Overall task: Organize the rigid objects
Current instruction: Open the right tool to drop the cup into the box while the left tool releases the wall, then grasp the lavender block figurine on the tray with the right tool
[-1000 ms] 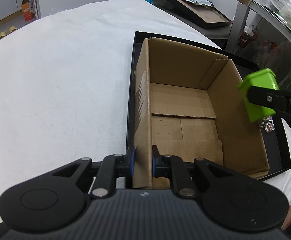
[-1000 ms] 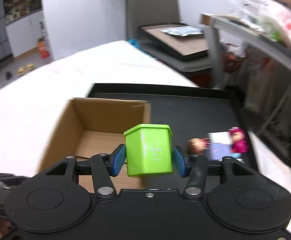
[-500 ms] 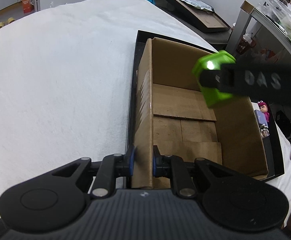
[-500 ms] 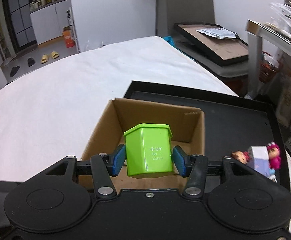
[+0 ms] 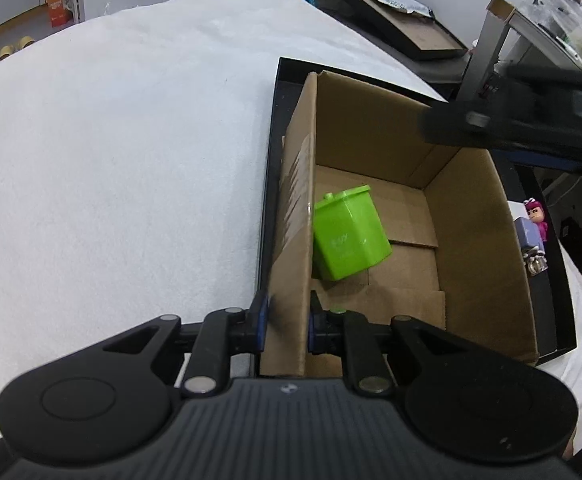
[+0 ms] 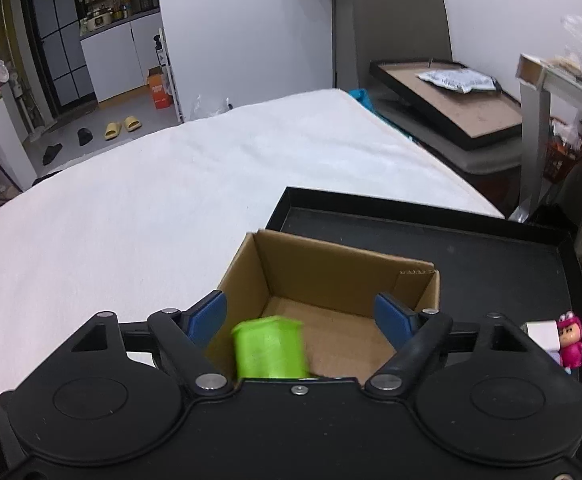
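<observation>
A green plastic cup (image 5: 349, 238) lies tilted inside the open cardboard box (image 5: 479, 240), against its left wall; it also shows blurred in the right wrist view (image 6: 269, 346). My left gripper (image 5: 285, 320) is shut on the box's left wall (image 5: 293, 240). My right gripper (image 6: 301, 314) is open and empty above the box (image 6: 331, 272); its arm (image 5: 531, 128) crosses the upper right of the left wrist view.
The box sits in a black tray (image 6: 491, 248) on a white cloth-covered table (image 5: 111, 160). Small toy figures (image 5: 533, 228) (image 6: 569, 338) lie in the tray to the right of the box. A shelf and a framed board stand beyond the table.
My right gripper opened and let go of the green cup, which dropped into the box. My left gripper kept its hold on the box wall.
</observation>
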`<state>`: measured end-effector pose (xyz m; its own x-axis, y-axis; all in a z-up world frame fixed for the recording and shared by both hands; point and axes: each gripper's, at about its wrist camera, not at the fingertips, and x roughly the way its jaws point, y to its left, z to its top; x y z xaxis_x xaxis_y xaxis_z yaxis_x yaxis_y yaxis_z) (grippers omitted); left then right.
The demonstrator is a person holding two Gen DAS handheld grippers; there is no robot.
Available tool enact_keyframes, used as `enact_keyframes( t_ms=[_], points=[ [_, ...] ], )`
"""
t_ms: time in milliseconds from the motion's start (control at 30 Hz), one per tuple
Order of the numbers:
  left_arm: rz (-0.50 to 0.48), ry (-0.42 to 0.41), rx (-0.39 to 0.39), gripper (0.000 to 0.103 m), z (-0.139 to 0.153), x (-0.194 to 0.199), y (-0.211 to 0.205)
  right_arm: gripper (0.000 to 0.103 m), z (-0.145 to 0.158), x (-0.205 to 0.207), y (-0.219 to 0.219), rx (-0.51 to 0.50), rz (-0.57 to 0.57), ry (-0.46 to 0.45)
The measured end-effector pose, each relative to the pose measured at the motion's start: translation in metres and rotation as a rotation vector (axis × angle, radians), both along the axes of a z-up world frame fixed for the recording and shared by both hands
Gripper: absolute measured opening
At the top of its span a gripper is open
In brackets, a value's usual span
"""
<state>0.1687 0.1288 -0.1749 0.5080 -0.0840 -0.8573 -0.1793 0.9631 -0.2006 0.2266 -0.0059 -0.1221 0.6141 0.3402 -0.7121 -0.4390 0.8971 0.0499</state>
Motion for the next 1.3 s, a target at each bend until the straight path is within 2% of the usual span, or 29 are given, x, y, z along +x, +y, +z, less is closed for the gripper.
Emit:
enact_keyframes(
  t_ms=[167,233,400,633,700,733,867,1000,1133,1300],
  points=[
    [-0.015,0.023,0.045,0.016,0.005,0.005,-0.009,0.084,0.008,-0.002,-0.029,-0.005,-0.014,0.016],
    [-0.019,0.038,0.065,0.020,0.006,0.009,-0.014,0.085,0.009,-0.002,-0.042,-0.008,-0.024,0.017],
    [-0.003,0.056,0.118,0.043,0.009,0.012,-0.017,0.086,0.009,-0.004,-0.073,-0.012,-0.059,0.019],
    [-0.007,0.067,0.190,0.061,0.020,0.017,-0.027,0.089,0.003,-0.003,-0.107,0.043,-0.124,0.007],
    [-0.008,0.068,0.212,0.069,0.023,0.018,-0.030,0.095,0.002,-0.004,-0.116,0.056,-0.141,-0.010],
    [-0.008,0.073,0.218,0.070,0.023,0.020,-0.032,0.097,0.000,-0.005,-0.120,0.049,-0.160,-0.025],
    [0.015,0.102,0.220,0.073,0.025,0.027,-0.038,0.097,-0.011,-0.009,-0.135,0.016,-0.252,-0.079],
    [0.024,0.106,0.272,0.081,0.029,0.035,-0.048,0.097,-0.021,-0.007,-0.154,0.041,-0.329,-0.075],
    [0.031,0.109,0.310,0.082,0.033,0.042,-0.056,0.097,-0.028,-0.006,-0.166,0.065,-0.350,-0.072],
    [0.043,0.111,0.347,0.083,0.035,0.052,-0.066,0.093,-0.042,0.002,-0.175,0.033,-0.372,-0.045]
  ],
)
